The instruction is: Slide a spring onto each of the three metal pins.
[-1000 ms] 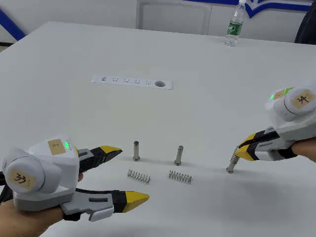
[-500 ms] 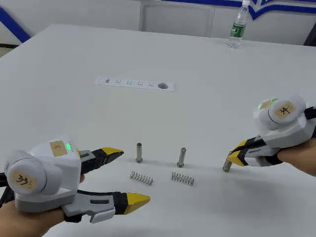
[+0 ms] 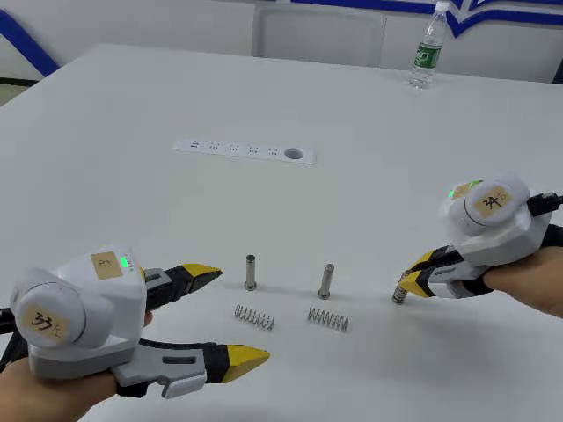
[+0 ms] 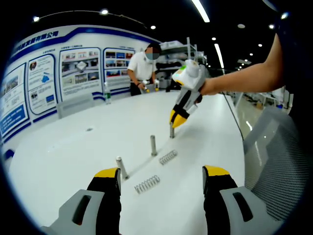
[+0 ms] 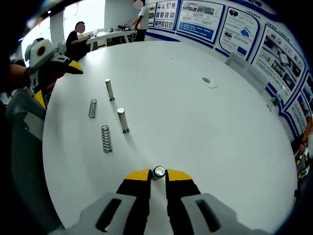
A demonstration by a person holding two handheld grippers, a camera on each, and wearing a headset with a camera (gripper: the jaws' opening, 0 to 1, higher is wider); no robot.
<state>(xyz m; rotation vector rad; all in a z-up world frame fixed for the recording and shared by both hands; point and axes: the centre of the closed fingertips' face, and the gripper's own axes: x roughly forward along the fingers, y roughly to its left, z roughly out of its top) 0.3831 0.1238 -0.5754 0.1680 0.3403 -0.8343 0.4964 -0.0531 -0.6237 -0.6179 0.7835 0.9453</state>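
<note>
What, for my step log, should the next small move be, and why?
Probably open the right gripper and lift it away. Its jaws pinch the third spring, which looks to be down over the right pin. The left spring and middle spring lie flat by the bare left pin and middle pin, and the left gripper is open.
</note>
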